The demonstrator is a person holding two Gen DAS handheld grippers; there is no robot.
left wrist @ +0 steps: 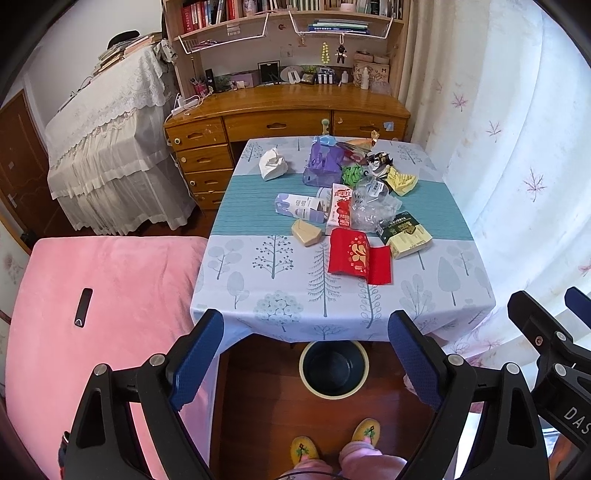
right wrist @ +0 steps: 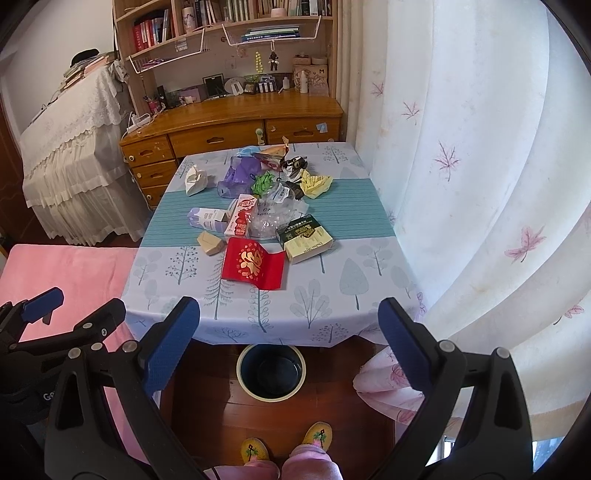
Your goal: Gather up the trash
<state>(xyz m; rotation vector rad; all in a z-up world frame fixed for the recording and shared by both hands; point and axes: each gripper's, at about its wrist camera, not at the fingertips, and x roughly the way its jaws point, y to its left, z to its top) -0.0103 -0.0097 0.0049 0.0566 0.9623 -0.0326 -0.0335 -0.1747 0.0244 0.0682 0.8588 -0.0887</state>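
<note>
A wooden desk with bookshelves stood against the far wall, white curtains hung on the right, a pink bed lay left, above dark wood floor

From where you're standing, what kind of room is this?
Most likely a bedroom or study at home: a wooden desk with bookshelves above it, a pink bed alongside, and curtains.

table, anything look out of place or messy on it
Yes. A heap of litter sits on the table: a red packet lying flat, a crushed clear plastic bottle, a tipped milk carton and a crumpled yellow wrapper. The bin on the floor below looks empty.
</note>
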